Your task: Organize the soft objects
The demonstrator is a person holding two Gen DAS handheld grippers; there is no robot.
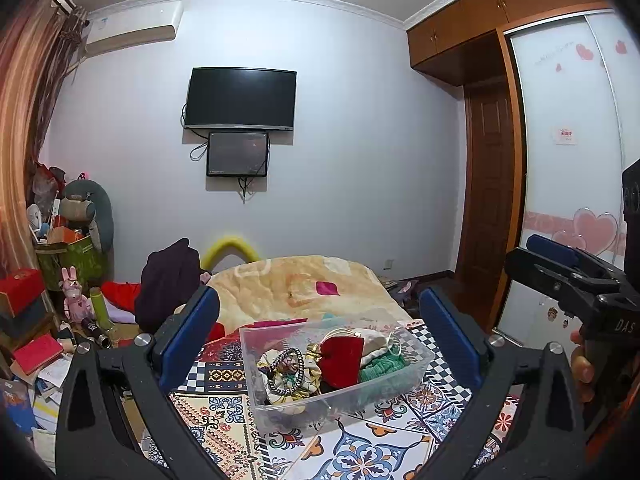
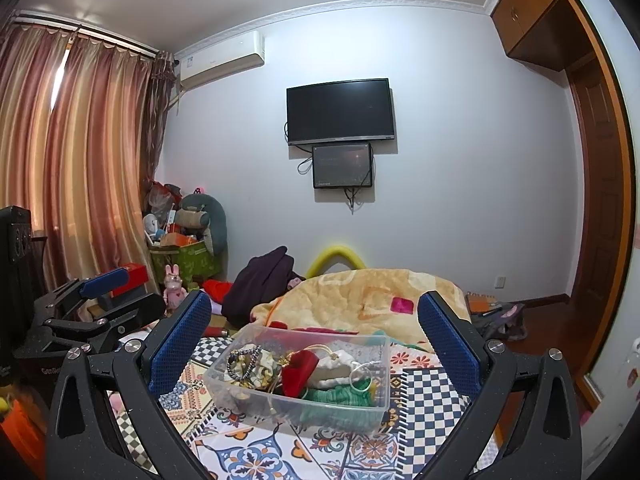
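A clear plastic bin [image 1: 416, 364] [image 2: 376, 404] sits on the patterned bed cover. In it lie a red pouch [image 1: 342, 360] [image 2: 298, 370], a white drawstring bag [image 1: 376, 346] [image 2: 336, 364], a green knit piece [image 1: 380, 366] [image 2: 340, 396] and a patterned scrunchie with a bead string [image 1: 286, 372] [image 2: 244, 360]. My left gripper [image 1: 320, 332] is open and empty, held above and in front of the bin. My right gripper [image 2: 314, 332] is open and empty, also above and in front of the bin. Each gripper shows at the edge of the other's view, the right one [image 1: 560, 268] and the left one [image 2: 92, 300].
A yellow blanket [image 1: 296, 284] [image 2: 372, 296] with a pink cloth [image 1: 327, 288] lies beyond the bin. A dark garment [image 1: 168, 284] hangs at the bed's left. Toys, boxes and books clutter the left floor [image 1: 60, 320]. A wardrobe and door [image 1: 492, 200] stand right.
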